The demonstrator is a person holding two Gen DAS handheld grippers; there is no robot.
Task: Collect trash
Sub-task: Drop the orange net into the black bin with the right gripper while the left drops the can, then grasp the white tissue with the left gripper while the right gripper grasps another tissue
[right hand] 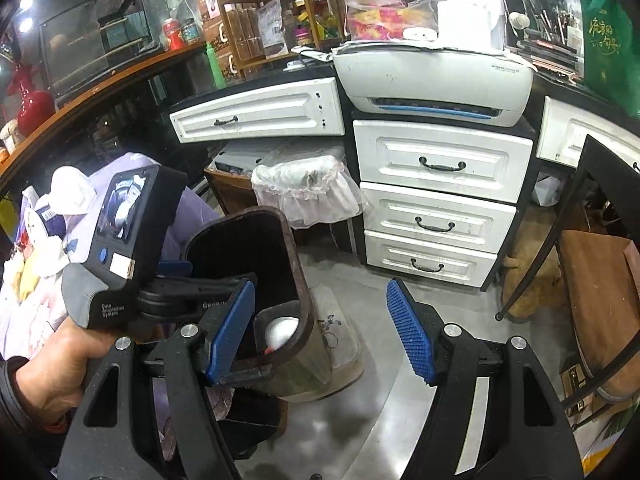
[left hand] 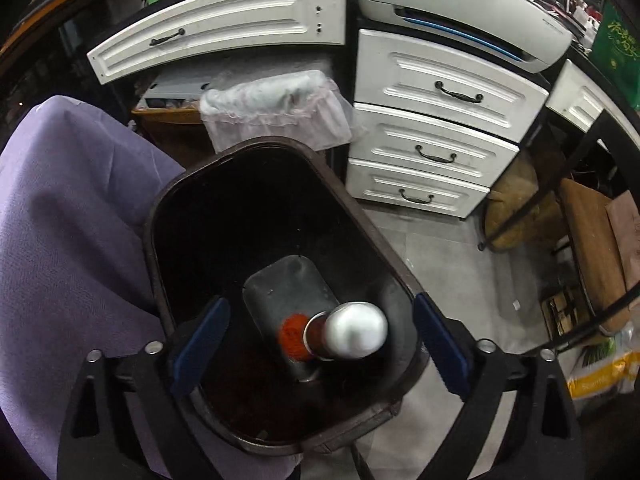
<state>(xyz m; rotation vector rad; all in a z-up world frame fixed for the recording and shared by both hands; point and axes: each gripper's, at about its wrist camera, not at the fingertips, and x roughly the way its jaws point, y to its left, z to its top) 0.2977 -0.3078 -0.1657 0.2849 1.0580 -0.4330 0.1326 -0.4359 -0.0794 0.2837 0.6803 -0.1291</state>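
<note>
A dark brown trash bin (left hand: 160,216) stands on the floor, right under my left gripper (left hand: 320,346). That gripper points down into it with its blue pads (left hand: 202,344) wide apart, so it is open. Between the pads, touching neither, a bottle (left hand: 354,332) with a silver end and an orange label lies inside the bin. In the right wrist view my right gripper (right hand: 320,334) is open and holds nothing. It hangs beside the same bin (right hand: 296,280), where the bottle's pale end (right hand: 280,334) shows. A hand (right hand: 60,364) holds the left gripper's body (right hand: 120,240) over the bin.
A purple cloth (left hand: 68,216) covers furniture left of the bin. Behind stand a second bin with a white bag liner (left hand: 276,112), white drawers (left hand: 432,152) and a printer (left hand: 460,12). A black-framed wooden stool (right hand: 592,288) is at the right, with grey floor (right hand: 400,412) between.
</note>
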